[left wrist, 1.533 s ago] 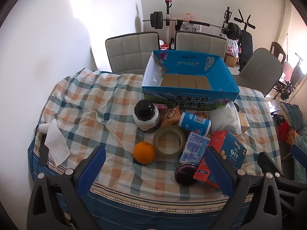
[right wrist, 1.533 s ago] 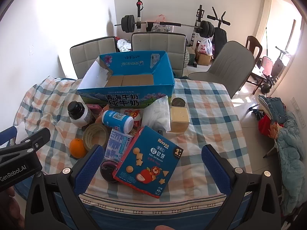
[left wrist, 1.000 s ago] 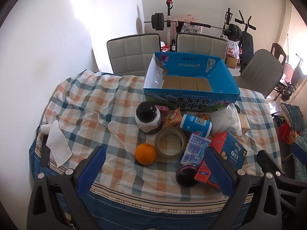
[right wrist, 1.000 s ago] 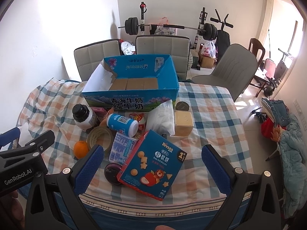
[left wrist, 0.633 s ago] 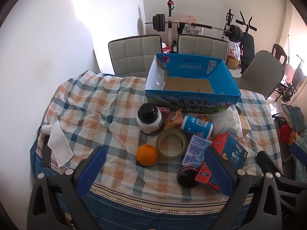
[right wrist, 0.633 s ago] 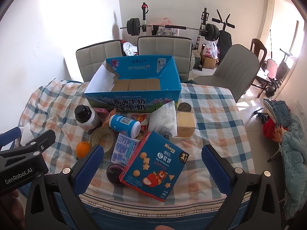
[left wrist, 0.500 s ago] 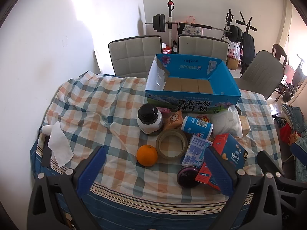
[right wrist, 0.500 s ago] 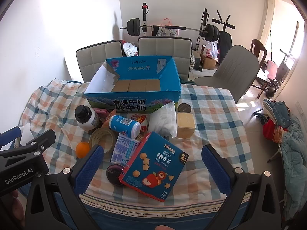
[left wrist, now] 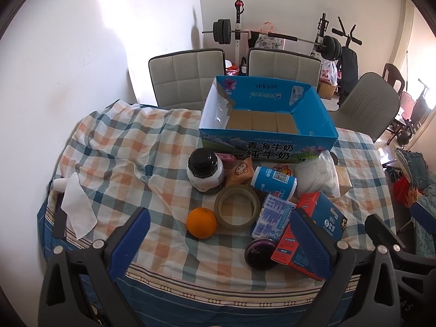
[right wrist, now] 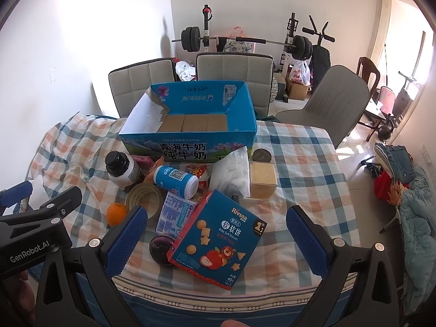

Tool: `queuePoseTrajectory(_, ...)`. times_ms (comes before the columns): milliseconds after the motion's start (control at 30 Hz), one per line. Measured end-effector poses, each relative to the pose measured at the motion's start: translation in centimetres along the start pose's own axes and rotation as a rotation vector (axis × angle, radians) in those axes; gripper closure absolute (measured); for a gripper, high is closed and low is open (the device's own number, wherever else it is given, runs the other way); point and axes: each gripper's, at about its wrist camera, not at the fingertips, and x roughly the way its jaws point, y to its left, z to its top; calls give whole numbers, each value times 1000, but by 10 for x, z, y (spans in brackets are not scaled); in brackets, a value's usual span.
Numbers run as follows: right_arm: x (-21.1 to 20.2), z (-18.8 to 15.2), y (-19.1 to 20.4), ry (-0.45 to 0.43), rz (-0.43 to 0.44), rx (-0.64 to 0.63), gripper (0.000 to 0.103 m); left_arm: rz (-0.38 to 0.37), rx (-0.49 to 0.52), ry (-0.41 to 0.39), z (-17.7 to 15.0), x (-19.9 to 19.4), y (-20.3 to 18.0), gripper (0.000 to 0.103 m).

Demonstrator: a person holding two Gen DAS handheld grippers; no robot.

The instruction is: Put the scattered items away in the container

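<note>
An open blue milk carton box (left wrist: 268,143) (right wrist: 188,147) stands at the table's far side; only its brown bottom shows inside. In front of it lie a black-capped bottle (left wrist: 205,173), an orange (left wrist: 201,222), a tape roll (left wrist: 236,205), a blue can (left wrist: 273,182), a milk pack (left wrist: 272,215), a dark round lid (left wrist: 260,253), a white bag (right wrist: 231,173) and a blue biscuit box (right wrist: 218,238). My left gripper (left wrist: 220,237) and my right gripper (right wrist: 212,237) are both open and empty, above the table's near edge.
A checked cloth (left wrist: 114,147) covers the table. A white tissue (left wrist: 77,209) lies at the near left. A tan block (right wrist: 263,181) and a round tin (right wrist: 262,155) sit right of the bag. Chairs (left wrist: 188,75) stand behind the table, with gym gear beyond.
Both grippers have drawn back and risen slightly, so the table items sit a little farther off. Nothing on the table has moved.
</note>
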Motion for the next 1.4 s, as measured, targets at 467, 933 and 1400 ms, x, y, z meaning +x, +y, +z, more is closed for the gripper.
queuePoseTrajectory(467,121,-51,-123,315,428,410,3,-304,1,284,-14,131,-68,8)
queuePoseTrajectory(933,233,-143,-144,452,767,714,29,-467,45,490,-54,212,-125,25)
queuePoseTrajectory(1400,193,-119,-139,389,728,580,33,-479,-46,369,-54,166,-125,47)
